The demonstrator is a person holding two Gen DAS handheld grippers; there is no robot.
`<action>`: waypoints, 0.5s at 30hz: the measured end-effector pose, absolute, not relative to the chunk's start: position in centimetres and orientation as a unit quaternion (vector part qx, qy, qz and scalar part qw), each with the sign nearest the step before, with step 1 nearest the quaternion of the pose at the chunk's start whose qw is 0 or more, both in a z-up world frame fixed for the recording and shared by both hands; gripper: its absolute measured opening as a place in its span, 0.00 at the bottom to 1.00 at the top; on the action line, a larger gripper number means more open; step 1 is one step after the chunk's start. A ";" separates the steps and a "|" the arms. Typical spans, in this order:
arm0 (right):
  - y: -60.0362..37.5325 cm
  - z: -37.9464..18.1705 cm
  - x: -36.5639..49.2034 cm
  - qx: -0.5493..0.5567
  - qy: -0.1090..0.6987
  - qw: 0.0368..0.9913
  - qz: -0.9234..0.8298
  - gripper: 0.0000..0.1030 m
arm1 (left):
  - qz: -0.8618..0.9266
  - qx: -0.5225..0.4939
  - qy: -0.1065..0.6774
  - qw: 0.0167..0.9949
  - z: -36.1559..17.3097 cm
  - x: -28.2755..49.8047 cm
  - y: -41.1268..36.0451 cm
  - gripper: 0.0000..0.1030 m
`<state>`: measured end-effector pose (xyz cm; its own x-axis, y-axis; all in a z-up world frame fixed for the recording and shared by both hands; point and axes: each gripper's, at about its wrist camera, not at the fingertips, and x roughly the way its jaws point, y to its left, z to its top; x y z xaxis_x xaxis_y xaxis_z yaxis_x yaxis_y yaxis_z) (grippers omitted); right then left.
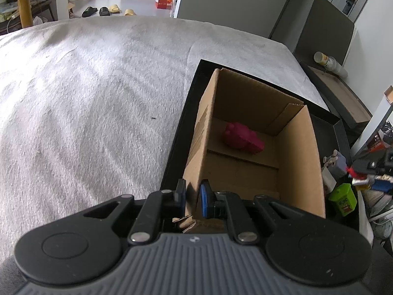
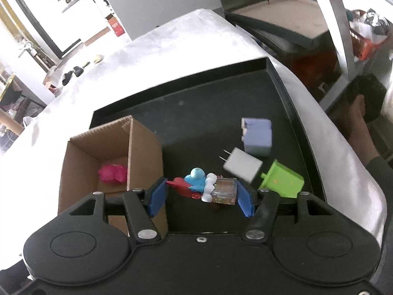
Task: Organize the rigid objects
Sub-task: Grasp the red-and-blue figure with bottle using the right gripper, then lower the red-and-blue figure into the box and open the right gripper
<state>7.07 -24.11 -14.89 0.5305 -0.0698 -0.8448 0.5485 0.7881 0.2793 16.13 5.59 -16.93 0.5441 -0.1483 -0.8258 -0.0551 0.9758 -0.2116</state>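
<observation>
Your left gripper (image 1: 192,198) is clamped on the near wall of the cardboard box (image 1: 297,157), one pad outside and one inside; the box stands in the black tray (image 2: 221,93) on the grey blanket (image 1: 86,98), with a pink toy (image 1: 242,139) on its floor. Your right gripper (image 2: 201,195) pinches a blue-and-red figurine on a clear block (image 2: 208,188) end to end beside the box. Loose in the tray beyond it: white plug (image 2: 243,164), green box (image 2: 282,180), pale blue cube (image 2: 258,136).
</observation>
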 end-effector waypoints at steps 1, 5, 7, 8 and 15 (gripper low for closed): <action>-24.1 -14.7 7.3 0.267 0.446 0.835 -0.183 0.57 | -0.027 -0.105 0.476 0.873 -17.0 16.1 5.6 0.11; -23.5 -13.6 7.9 0.256 0.438 0.844 -0.174 0.57 | -0.029 -0.100 0.476 0.873 -17.1 16.1 5.4 0.11; -23.1 -13.2 8.4 0.254 0.436 0.847 -0.166 0.57 | -0.030 -0.096 0.476 0.874 -17.1 16.1 5.3 0.11; -23.0 -13.1 8.6 0.255 0.435 0.848 -0.163 0.57 | -0.030 -0.094 0.476 0.874 -17.1 16.1 5.3 0.11; -21.6 -12.6 10.0 0.246 0.433 0.855 -0.148 0.57 | -0.032 -0.087 0.478 0.874 -17.0 16.2 5.1 0.11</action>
<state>9.97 -21.62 -12.62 0.5819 -0.0396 -0.8123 0.4652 0.8355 0.2924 16.21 5.11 -17.00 0.5417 -0.1401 -0.8288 -0.0265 0.9827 -0.1834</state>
